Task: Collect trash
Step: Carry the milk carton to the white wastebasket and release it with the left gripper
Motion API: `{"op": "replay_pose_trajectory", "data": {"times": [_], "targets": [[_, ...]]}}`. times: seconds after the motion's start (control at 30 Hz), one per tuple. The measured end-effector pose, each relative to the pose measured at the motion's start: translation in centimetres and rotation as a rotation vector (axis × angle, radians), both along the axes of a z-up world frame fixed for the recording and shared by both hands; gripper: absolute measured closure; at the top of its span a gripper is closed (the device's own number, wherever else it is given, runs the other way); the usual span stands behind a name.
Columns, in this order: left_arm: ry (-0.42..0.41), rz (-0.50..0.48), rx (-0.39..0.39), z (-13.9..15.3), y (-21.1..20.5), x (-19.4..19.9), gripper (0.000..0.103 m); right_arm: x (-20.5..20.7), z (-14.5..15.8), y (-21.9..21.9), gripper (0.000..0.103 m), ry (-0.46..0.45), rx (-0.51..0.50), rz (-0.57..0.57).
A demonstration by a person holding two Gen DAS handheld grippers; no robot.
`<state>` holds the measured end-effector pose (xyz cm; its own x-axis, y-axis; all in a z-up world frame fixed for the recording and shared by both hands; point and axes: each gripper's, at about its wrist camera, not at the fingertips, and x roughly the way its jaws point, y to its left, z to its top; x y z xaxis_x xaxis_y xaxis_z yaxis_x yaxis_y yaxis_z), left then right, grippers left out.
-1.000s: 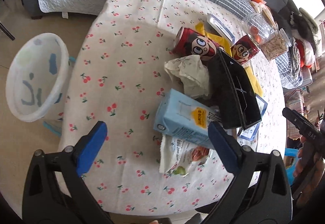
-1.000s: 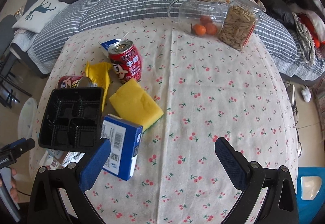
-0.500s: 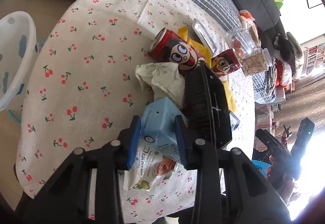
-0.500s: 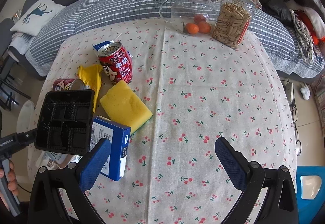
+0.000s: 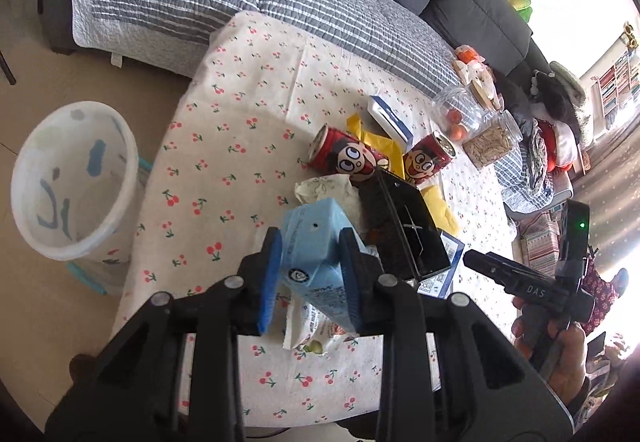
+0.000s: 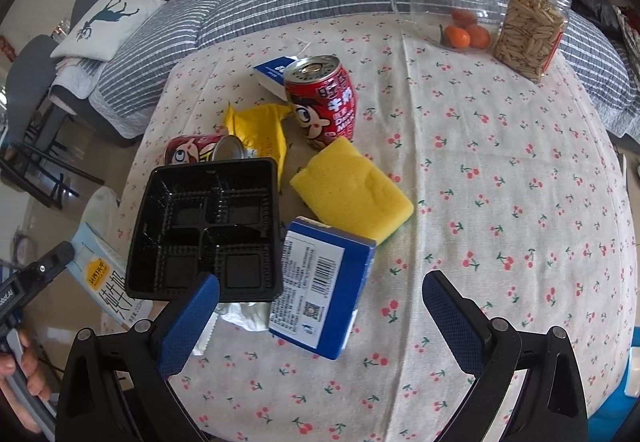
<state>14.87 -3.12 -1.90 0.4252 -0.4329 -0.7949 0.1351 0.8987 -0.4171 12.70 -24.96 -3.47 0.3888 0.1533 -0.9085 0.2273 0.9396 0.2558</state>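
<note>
Both pads of your left gripper (image 5: 310, 268) are closing on the blue carton (image 5: 314, 254), pinched across its narrow sides so it lifts clear of the pile; it's off the table now. Your right gripper (image 6: 320, 316) hangs wide open, nothing in it, over the blue box (image 6: 320, 288) and black tray (image 6: 204, 228), probably lining up the next pick. Bin (image 5: 72, 181) stands on the floor beside the table (image 5: 224, 145), near enough for a short carry. Cans, sponge, wrappers lie on the cherry-print cloth. Grey sofa behind.
</note>
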Motion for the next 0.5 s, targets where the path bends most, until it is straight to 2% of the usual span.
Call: {"op": "replay_pose_trajectory", "data": {"times": [0.1,0.23,0.3,0.5], "targets": [[-0.032,0.032,0.010,0.6,1.6,-0.4,0.072,0.9,-0.8,1.0,0.010,0.015,0.056,0.017],[-0.058,0.066,0.010,1.1,3.6,-0.9,0.072,2.0,-2.0,2.1,0.023,0.040,0.131,0.022],[-0.062,0.077,0.004,1.2,4.4,-0.9,0.072,2.5,-2.5,2.6,0.024,0.050,0.159,0.018],[-0.087,0.119,0.013,1.6,6.8,-1.6,0.072,3.7,-2.9,4.7,0.026,0.050,0.110,0.035]]}}
